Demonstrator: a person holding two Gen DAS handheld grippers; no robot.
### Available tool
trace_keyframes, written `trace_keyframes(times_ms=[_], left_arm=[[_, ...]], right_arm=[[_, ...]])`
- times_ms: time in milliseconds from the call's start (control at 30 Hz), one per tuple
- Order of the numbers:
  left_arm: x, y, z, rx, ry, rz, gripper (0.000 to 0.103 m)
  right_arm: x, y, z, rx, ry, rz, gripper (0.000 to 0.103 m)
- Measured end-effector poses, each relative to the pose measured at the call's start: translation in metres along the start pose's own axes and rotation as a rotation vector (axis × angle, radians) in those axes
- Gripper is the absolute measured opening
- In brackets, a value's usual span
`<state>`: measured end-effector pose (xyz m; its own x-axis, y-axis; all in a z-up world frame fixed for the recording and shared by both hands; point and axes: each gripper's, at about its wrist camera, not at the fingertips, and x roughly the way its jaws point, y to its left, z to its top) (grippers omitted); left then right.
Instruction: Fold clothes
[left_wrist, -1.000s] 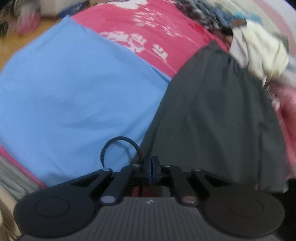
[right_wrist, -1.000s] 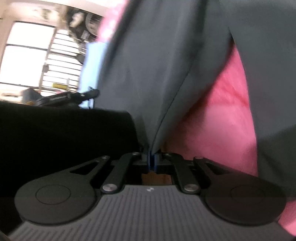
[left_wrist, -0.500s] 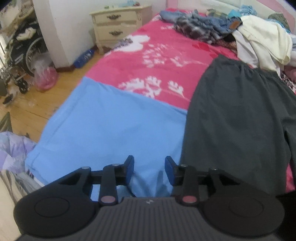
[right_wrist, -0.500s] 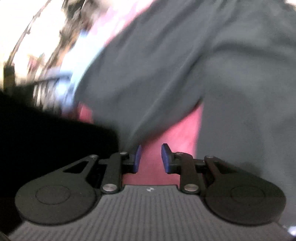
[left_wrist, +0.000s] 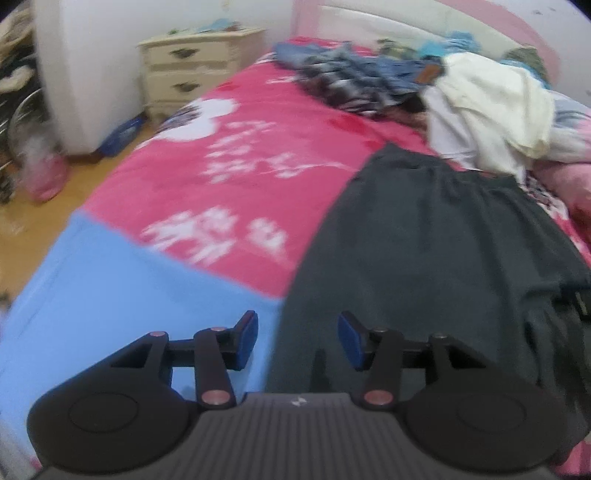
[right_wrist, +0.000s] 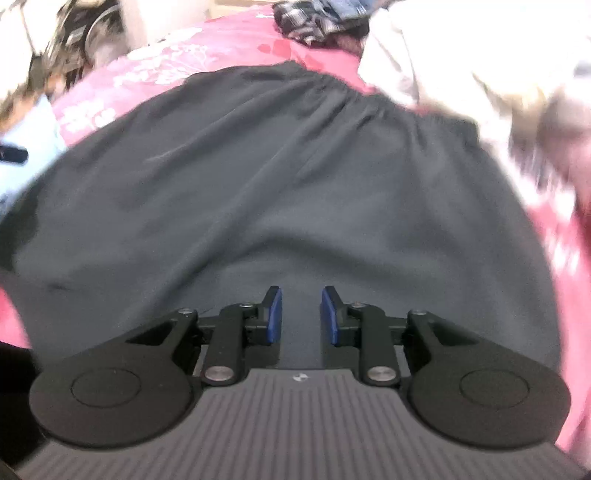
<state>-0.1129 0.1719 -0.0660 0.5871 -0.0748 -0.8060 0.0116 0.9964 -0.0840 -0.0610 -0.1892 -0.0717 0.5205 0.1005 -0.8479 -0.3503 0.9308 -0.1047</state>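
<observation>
1. Below both of my grippers, dark grey trousers (left_wrist: 424, 240) are lying spread flat on the pink bedspread (left_wrist: 258, 147), their gathered waistband pointing toward twelve o'clock in both views.
2. My left gripper (left_wrist: 298, 339) is hovering over the trousers' near left edge; its jaws are opening, the blue pads (left_wrist: 246, 339) are standing well apart, and nothing is sitting between them.
3. My right gripper (right_wrist: 301, 315) is hanging over the middle of the trousers (right_wrist: 295, 184); its jaws are opening too, with a narrower gap between the blue pads (right_wrist: 274, 315), and no cloth is being pinched in that gap.
4. A light blue cloth (left_wrist: 129, 295) is lying at about nine o'clock of my left gripper, its edge running just beside the trousers.
5. A pile of unfolded clothes (left_wrist: 369, 81), plaid and denim, is sitting at twelve o'clock near the headboard, and a cream garment (left_wrist: 498, 107) is lying at about one o'clock, just beyond the waistband.
6. A cream nightstand (left_wrist: 192, 66) is standing on the wooden floor at eleven o'clock, beside the bed.
7. Both views are blurring somewhat.
</observation>
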Motion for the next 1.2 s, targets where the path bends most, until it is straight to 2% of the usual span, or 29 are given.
trace_keyframes(times_ms=[67, 167, 300, 433, 567, 667, 833, 1033, 1067, 1133, 1167, 1200], left_arm=[[0.01, -0.014, 0.009, 0.03, -0.005, -0.031, 0.051], [0.022, -0.033, 0.018, 0.066, 0.007, -0.113, 0.052], [0.039, -0.065, 0.026, 0.136, 0.051, -0.228, 0.052], [0.053, -0.091, 0.033, 0.19, 0.069, -0.277, 0.052], [0.068, -0.104, 0.042, 0.187, 0.09, -0.308, 0.052], [0.076, -0.107, 0.046, 0.179, 0.098, -0.325, 0.052], [0.095, -0.111, 0.056, 0.187, 0.12, -0.306, 0.052], [0.112, -0.12, 0.066, 0.222, 0.114, -0.301, 0.052], [0.114, -0.121, 0.067, 0.232, 0.113, -0.299, 0.052], [0.118, -0.125, 0.069, 0.255, 0.105, -0.296, 0.052], [0.119, -0.127, 0.07, 0.263, 0.102, -0.296, 0.052], [0.12, -0.129, 0.071, 0.266, 0.099, -0.299, 0.052]], right_arm=[[0.009, -0.035, 0.02, -0.032, 0.015, -0.059, 0.034], [0.01, -0.102, 0.037, 0.05, 0.036, -0.101, 0.044], [0.005, -0.194, 0.033, 0.288, 0.043, -0.059, 0.051], [0.014, -0.256, 0.014, 0.512, 0.054, 0.02, 0.053], [0.038, -0.284, 0.009, 0.6, 0.016, 0.106, 0.053], [0.064, -0.294, 0.016, 0.635, 0.027, 0.143, 0.053], [0.094, -0.293, 0.049, 0.614, -0.022, 0.199, 0.053], [0.134, -0.281, 0.079, 0.583, -0.035, 0.262, 0.053], [0.136, -0.277, 0.082, 0.556, -0.037, 0.265, 0.05], [0.137, -0.266, 0.086, 0.49, -0.042, 0.263, 0.028], [0.138, -0.261, 0.088, 0.456, -0.044, 0.262, 0.01], [0.137, -0.256, 0.089, 0.423, -0.051, 0.255, 0.005]])
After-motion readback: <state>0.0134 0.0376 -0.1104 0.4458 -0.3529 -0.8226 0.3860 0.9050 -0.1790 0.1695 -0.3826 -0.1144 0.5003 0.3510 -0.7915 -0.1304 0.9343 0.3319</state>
